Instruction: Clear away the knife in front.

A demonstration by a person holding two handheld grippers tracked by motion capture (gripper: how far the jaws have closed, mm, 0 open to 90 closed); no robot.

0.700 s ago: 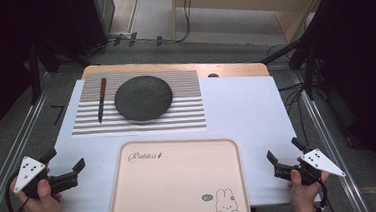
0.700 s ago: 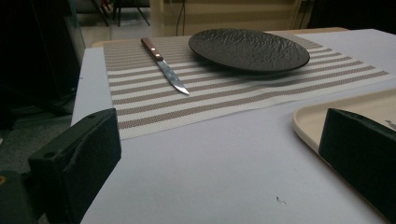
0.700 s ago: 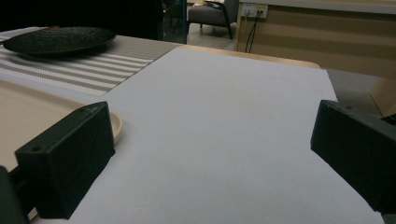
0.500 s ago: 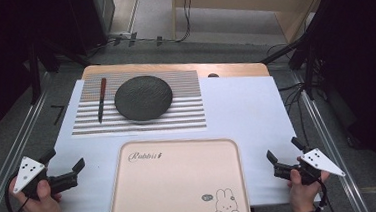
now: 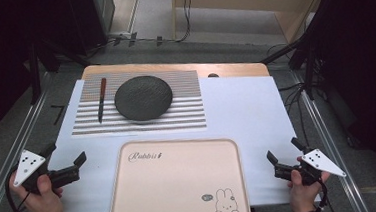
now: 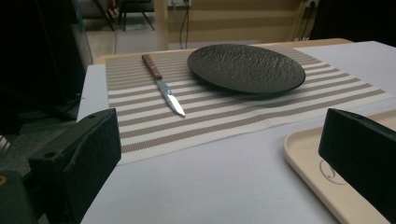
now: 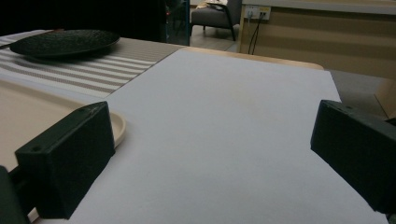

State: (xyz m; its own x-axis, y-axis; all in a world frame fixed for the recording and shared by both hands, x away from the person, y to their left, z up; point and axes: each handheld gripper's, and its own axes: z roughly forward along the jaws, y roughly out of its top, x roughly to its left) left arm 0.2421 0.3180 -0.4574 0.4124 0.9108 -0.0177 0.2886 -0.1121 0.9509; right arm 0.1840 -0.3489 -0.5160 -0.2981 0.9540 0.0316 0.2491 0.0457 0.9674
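**Two open claws wait beside an empty tray**

On the left, the left gripper sits low at the near edge of the white table cover. Its jaws stand wide apart and nothing is between them. It is the person's left hand that holds it.

Ahead of this claw, a bit further up the table, lies the knife on the striped placemat. The knife has a brown handle at the far end and a shiny blade that points back toward the person. Its long line runs away from the claw, almost straight up the table. Just beside the knife, to its right, sits the black plate, also on the mat. They look close but not touching.

In the middle, near the person, is the pink rabbit tray. It is empty.

On the right, the right gripper rests near the tray's right edge. Its jaws are wide too and hold nothing.

The left claw is much nearer to the knife and the plate, so I think that hand should reach forward first. The knife's thin side faces it, so the claw may need to turn.
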